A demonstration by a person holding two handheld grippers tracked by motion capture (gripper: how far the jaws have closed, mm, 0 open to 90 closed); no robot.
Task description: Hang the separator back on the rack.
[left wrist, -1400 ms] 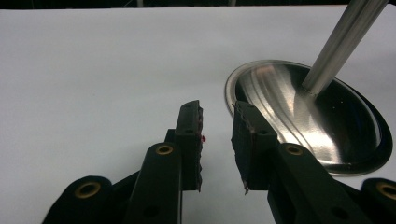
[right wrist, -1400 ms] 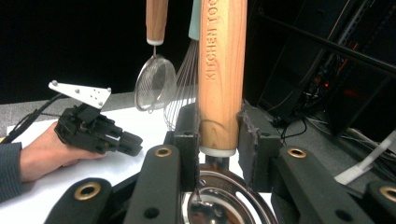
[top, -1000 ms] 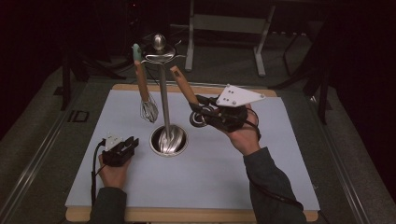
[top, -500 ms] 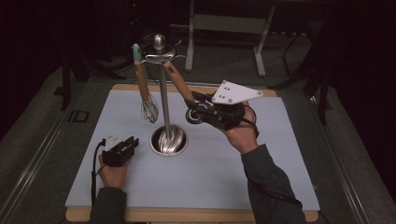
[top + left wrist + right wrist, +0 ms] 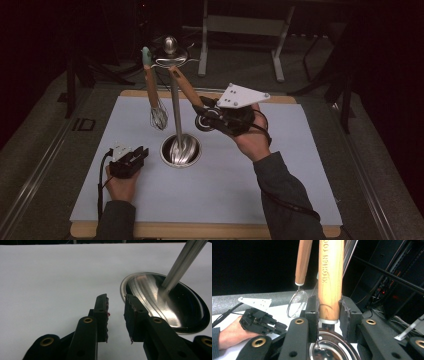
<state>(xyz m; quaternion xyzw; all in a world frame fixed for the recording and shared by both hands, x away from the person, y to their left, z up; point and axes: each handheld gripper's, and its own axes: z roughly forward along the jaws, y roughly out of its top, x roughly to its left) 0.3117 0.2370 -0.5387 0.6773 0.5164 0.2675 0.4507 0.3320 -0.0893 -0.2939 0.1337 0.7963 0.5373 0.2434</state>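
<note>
While the left claw rests empty and slightly parted on the table, the right claw clamps the hanging utensil's wooden handle low down: stiff, light, grippy wood, likely to swing from the stand.

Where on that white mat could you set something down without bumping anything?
The mat is bare along its near edge and right side, beyond the right gripper. It is crowded mid-mat around the stand's base, the whisk and the left gripper.

The stand's base lies just ahead-right of the left gripper; a wooden handle sits between the right gripper jaws.
</note>
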